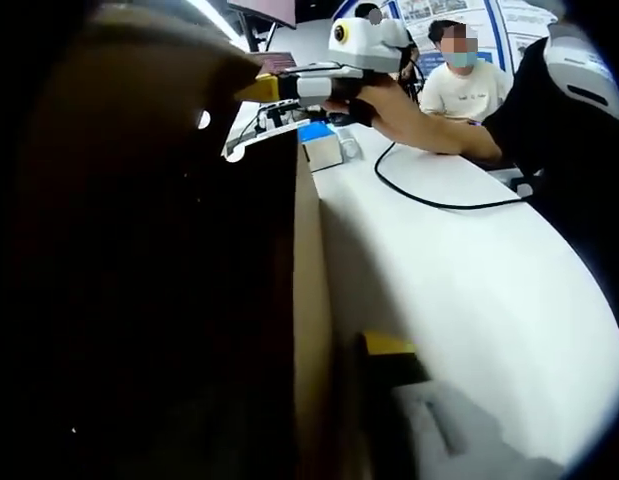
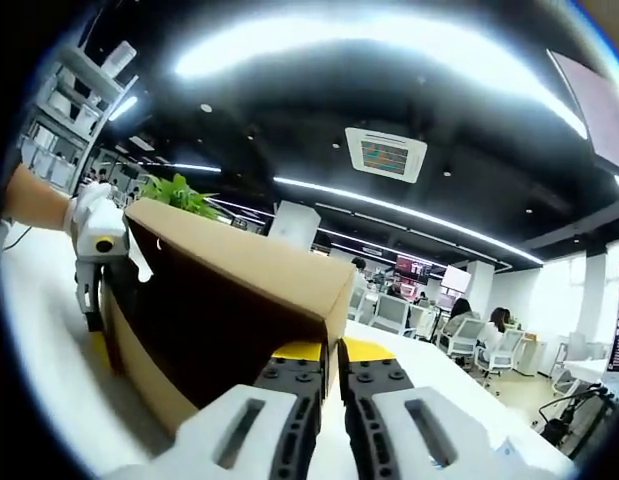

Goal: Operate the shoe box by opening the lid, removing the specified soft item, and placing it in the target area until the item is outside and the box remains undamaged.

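Observation:
The cardboard shoe box (image 1: pixel 311 300) stands on the white table (image 1: pixel 469 290), its inside dark and its contents hidden. Its lid (image 2: pixel 239 265) is raised like a flap. My right gripper (image 2: pixel 334 352) is shut on the lid's free edge, the yellow pads almost touching; it also reaches in from the top right of the left gripper view (image 1: pixel 261 90), held by a hand (image 1: pixel 399 110). My left gripper (image 2: pixel 91 300) is at the box's far end. One yellow-padded finger (image 1: pixel 389 345) sits just outside the box wall, and the other jaw is lost in the dark.
A small blue and white box (image 1: pixel 324 145) and a black cable (image 1: pixel 439 198) lie on the table beyond the shoe box. A seated person (image 1: pixel 464 85) is behind the table. A green plant (image 2: pixel 179 195) and office chairs (image 2: pixel 389 315) stand in the background.

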